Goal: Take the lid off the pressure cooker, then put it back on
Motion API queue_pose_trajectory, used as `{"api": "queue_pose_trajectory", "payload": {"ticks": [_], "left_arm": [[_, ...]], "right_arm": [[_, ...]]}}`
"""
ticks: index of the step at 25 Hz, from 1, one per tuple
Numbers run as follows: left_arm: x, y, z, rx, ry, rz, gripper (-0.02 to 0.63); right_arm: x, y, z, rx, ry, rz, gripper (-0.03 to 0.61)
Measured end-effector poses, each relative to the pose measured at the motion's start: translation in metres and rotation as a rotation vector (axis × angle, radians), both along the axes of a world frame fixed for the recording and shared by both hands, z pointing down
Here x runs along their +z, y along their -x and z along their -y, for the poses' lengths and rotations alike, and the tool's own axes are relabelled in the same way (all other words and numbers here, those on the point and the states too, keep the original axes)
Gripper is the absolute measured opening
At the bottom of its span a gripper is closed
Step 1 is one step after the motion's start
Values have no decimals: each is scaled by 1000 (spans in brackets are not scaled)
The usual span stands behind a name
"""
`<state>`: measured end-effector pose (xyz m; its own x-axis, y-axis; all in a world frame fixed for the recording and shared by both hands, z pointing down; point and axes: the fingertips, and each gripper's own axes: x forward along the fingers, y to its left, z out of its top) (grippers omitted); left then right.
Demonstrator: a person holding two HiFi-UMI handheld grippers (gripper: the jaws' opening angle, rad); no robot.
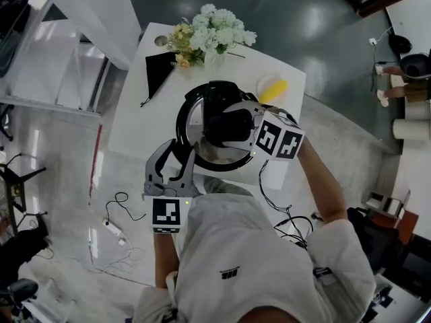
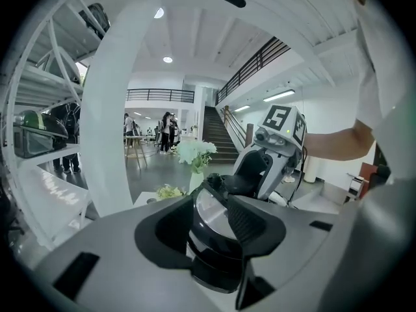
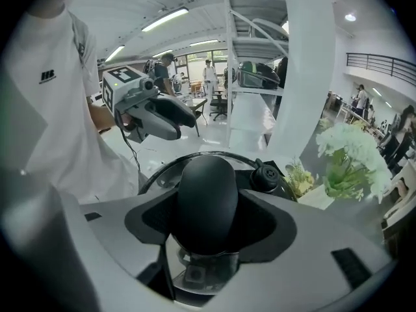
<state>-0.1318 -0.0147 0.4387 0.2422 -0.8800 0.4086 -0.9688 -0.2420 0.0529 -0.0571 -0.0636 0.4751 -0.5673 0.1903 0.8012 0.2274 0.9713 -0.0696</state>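
On the worktop [image 1: 135, 123], lid knob [image 3: 207, 200] is clamped by right gripper [image 3: 209, 229] fingers, left gripper [image 2: 211, 229] fingers are spread wide round cooker handle [image 2: 212, 265]

The pressure cooker [image 1: 215, 161] stands on the table [image 1: 135, 123] with its lid [image 2: 211, 210] on top. The lid handle [image 3: 207, 203] sits between the jaws of the right gripper [image 3: 207, 223], with the valve knob [image 3: 265, 176] just beyond it to the right. The cooker's near edge lies between the jaws of the left gripper [image 2: 214, 229]. The flowers [image 1: 209, 36] stand behind the cooker.
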Motion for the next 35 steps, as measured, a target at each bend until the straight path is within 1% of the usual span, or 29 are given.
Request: {"api": "queue_pose_trajectory", "payload": {"ticks": [6, 11, 14, 16, 20, 23, 27, 29, 32, 35], "left_arm": [[1, 4, 2, -4, 4, 2, 178], [5, 3, 8, 6, 9, 5, 177], [7, 0, 12, 14, 12, 9, 176], [7, -1, 14, 16, 14, 13, 178], [9, -1, 18, 2, 19, 18, 178], [9, 1, 21, -14, 21, 19, 178], [8, 0, 24, -21, 20, 27, 177], [7, -2, 26, -18, 17, 31, 177], [5, -4, 29, -10, 10, 32, 177], [2, -5, 30, 2, 1, 34, 177]], "right_arm": [[15, 3, -2, -105, -13, -11, 276], [18, 2, -2, -140, 5, 22, 276], [18, 1, -2, -194, 19, 41, 276], [17, 0, -3, -256, 23, 45, 276], [18, -2, -5, -424, 28, 39, 276], [17, -3, -5, -500, 44, 50, 278], [18, -5, -6, -608, 18, 29, 278], [19, -5, -7, -613, 4, 25, 278], [18, -4, -8, -571, -15, 43, 279], [15, -4, -6, -523, -60, 57, 279]]}}
